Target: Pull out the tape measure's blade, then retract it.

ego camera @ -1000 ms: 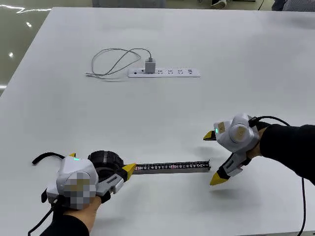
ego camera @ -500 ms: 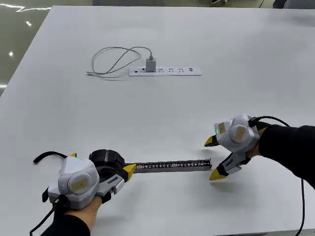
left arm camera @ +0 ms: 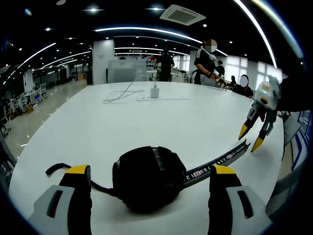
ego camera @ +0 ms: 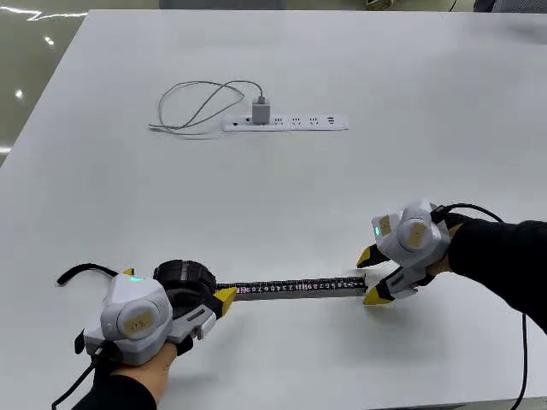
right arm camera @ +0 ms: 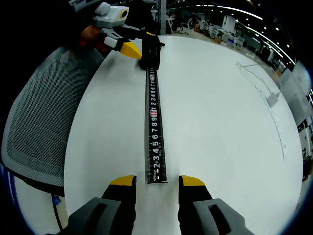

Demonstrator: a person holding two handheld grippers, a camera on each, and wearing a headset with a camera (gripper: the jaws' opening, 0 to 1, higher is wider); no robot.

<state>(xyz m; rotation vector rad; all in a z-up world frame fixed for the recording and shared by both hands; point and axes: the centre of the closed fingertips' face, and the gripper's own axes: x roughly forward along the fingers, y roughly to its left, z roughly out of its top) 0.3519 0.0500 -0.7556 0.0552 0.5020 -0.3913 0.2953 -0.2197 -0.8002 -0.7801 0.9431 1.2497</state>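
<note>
Up close — right tongs apart, astride blade end, numerals legible

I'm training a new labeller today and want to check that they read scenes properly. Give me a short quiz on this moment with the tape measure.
1. True or false: the tape measure's blade is wound fully into its black case.
2. What lies on the far part of the table? A) a white power strip B) a mug C) a hammer
3. Which gripper has its fingers on either side of the blade's free end?
Key: 1 false, the blade lies stretched out on the table. 2 A. 3 the right gripper, fingers apart.
</note>
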